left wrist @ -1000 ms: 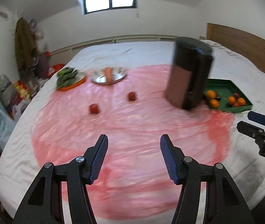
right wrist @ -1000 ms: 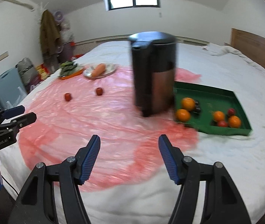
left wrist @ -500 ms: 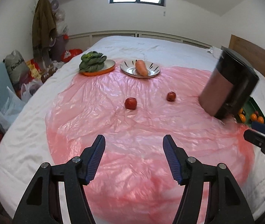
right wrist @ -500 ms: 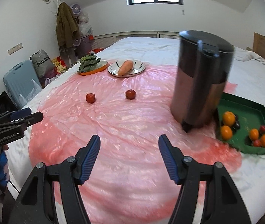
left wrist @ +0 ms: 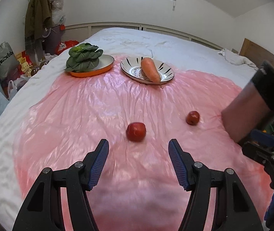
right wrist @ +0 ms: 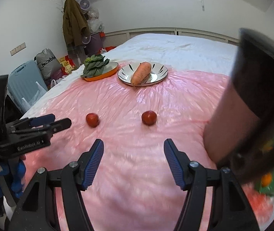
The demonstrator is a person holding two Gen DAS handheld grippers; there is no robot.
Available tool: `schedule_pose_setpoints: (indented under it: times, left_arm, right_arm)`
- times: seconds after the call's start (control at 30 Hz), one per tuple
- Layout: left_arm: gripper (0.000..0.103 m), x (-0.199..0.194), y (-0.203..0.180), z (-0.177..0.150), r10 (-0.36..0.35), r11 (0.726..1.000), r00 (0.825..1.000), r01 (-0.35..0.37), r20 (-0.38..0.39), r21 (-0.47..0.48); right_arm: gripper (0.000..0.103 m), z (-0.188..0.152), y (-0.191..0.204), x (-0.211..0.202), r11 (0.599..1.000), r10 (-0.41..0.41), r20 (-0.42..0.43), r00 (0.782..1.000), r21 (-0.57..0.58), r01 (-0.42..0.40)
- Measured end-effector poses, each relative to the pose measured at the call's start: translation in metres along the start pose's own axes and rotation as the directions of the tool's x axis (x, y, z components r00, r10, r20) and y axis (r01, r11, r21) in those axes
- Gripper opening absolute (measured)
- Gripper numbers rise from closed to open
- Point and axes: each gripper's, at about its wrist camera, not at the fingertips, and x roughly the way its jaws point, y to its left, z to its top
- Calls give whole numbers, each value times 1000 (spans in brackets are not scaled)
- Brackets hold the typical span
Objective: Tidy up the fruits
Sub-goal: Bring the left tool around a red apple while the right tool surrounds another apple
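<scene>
Both grippers hang over a bed (left wrist: 156,38) covered with a pink plastic sheet (left wrist: 98,105), and neither one has anything in it. The left gripper (left wrist: 138,165) has its fingers spread fairly wide; they've just been opening a bit, with only bare sheet between them. The right gripper (right wrist: 133,161) has its fingers wide apart too, nothing between the blue pads.

Two small red fruits sit loose on the sheet. From the left view, the nearer red fruit (left wrist: 136,131) is just past the fingertips, roughly centred between them, not touching either. The second red fruit (left wrist: 192,117) is further out and off to the right finger's side. In the right view that same pair sits beyond the fingers, one ahead of each tip.

Well past the fruits there's an orange pan (left wrist: 98,68) with leafy greens (left wrist: 83,58) piled on it, and beside it a striped plate (left wrist: 165,71) with a carrot (left wrist: 150,70) lying across it.

Off to the right finger's side stands a dark bin (right wrist: 248,100), close and blurry. Beyond it, at the right view's lower right edge, a green tray (right wrist: 268,189) peeks out with a few oranges (right wrist: 266,180) in it, partly hidden.
</scene>
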Motion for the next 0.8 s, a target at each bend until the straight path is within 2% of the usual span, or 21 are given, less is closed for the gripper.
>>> schedule_pose_setpoints:
  times: [0.2,0.57,0.67,0.8]
  left_arm:
    - [58,32,5,3,-11,1000,999,11,-33,-13]
    - [54,70,3,2,33,999,997,-31,-68,25]
    - [46,76,3,2,44,998,996,-41,-77,36]
    - [42,80,1,1,47,998,995,-42,-85,54]
  right_arm:
    - [95,16,-13,56,999,11,-47,999,39,-9]
    - [95,28,-26,106,997,21,-83,996,70,-15]
    - [89,31,-31,116,996,23,-91,996,84,-16]
    - [80,34,-38,127,993,34,-99,994,113,-23]
